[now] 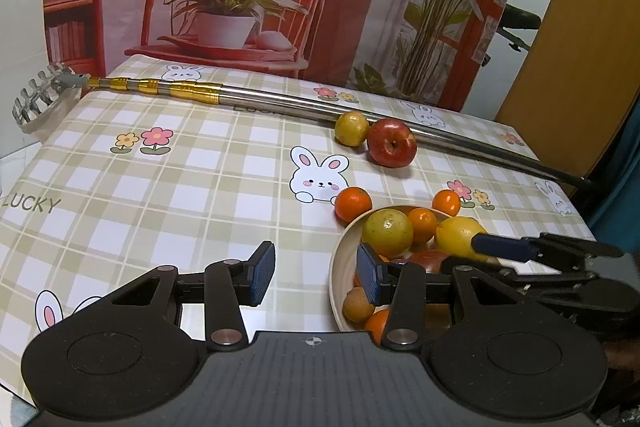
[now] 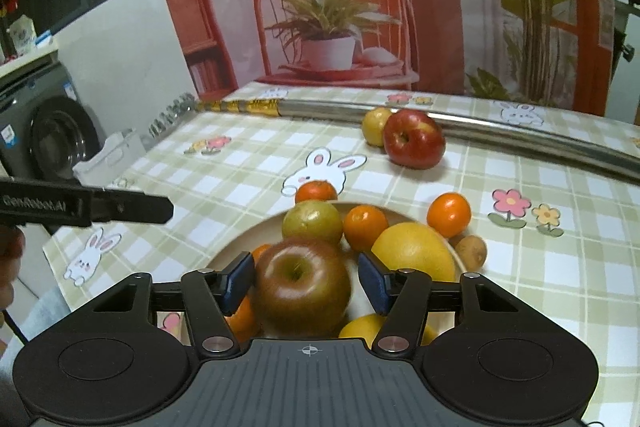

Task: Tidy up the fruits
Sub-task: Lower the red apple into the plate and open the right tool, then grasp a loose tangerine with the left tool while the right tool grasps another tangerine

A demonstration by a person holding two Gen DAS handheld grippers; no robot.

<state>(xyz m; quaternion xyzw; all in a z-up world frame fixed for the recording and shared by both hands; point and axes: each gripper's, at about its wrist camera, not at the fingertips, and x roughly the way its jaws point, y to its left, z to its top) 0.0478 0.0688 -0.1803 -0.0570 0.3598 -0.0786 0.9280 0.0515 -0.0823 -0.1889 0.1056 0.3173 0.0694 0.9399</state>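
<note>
A: Right gripper (image 2: pixel 306 281), lower centre: my jaws bracket the apple (image 2: pixel 302 287) over the bowl (image 2: pixel 240 247); contact unclear, blurred.

B: Risk?

A: It drops, knocks oranges out. Left gripper (image 1: pixel 316 275) half-open, empty, beside the bowl.

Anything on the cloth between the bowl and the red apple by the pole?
Only two small oranges beside the bowl; otherwise bare cloth up to the red apple, in both views.

tablecloth (image 1: pixel 160 187): beige-white check, bunnies | apple (image 1: pixel 392 143): red | bowl (image 1: pixel 335 267): cream
</note>
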